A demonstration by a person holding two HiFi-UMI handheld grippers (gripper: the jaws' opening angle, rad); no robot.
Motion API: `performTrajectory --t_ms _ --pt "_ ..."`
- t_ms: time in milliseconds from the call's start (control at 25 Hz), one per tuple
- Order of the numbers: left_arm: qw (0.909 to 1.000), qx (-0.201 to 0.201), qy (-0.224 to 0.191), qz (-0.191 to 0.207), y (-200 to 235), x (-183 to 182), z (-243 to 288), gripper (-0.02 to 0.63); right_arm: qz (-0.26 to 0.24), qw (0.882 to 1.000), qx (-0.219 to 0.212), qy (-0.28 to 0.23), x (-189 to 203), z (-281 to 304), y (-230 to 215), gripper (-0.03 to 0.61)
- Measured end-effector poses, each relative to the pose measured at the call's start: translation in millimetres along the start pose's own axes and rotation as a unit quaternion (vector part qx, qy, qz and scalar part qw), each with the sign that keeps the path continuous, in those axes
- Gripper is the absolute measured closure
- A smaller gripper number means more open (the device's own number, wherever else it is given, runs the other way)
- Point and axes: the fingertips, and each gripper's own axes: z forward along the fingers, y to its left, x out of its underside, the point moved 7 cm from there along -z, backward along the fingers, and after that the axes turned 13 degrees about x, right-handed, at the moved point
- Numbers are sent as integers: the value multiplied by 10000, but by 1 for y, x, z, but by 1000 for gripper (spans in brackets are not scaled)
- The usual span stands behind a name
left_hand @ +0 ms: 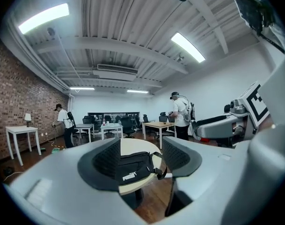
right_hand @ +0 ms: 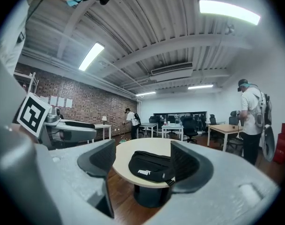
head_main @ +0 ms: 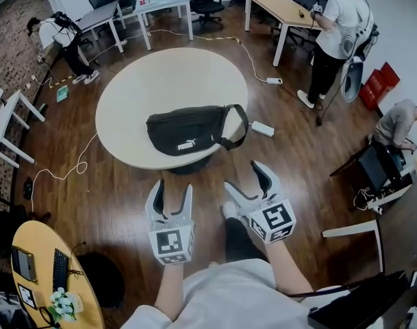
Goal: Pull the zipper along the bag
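My left gripper (head_main: 174, 187) has its jaws spread wide, and its own view shows nothing between the pads. My right gripper (head_main: 241, 174), just beside it, is likewise wide and empty. Both hang over the wooden floor (head_main: 126, 190), pointing toward the round table (head_main: 126, 91) ahead and short of its near edge. The black bag (head_main: 187, 130) lies on the near part of the tabletop, well apart from both sets of jaws. Its white logo faces me and its strap (head_main: 241, 125) loops out on the right side. In each gripper view the bag appears in the gap between the jaws, far beyond them and untouched.
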Motion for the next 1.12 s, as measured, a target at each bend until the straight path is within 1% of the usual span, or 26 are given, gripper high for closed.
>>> performTrajectory --t_ms 160,240,400,520,640,800,920,1000,1040,1120 --pt "9999 114 101 -26 26 -2 87 318 146 9998 -28 -93 -5 91 -52 229" --pt "9998 102 161 -27 39 -7 129 317 153 9998 -108 -53 -10 134 -76 233" --pt "9997 8 226 -46 66 -12 199 316 -30 9993 -373 -74 -16 201 -113 236" --pt "9993 41 355 -91 76 -7 251 317 -95 9988 -480 84 -4 241 -144 242" --pt "9980 158 607 -120 79 5 289 318 -128 9975 -476 511 22 270 -174 258" --pt "9933 523 1029 -84 80 34 321 318 -225 9929 -403 1100 70 307 -197 270" --pt "9872 855 1339 -117 76 53 346 318 -90 9920 -380 1202 112 347 -215 283" --pt "9827 1074 1504 -139 70 60 365 318 -62 9889 -281 1460 138 377 -230 293" --pt "9804 1173 1579 -145 66 64 371 318 -123 9861 -272 1635 151 390 -234 302" --pt "9753 1333 1755 -154 60 76 380 321 -365 9789 -383 1976 176 414 -233 329"
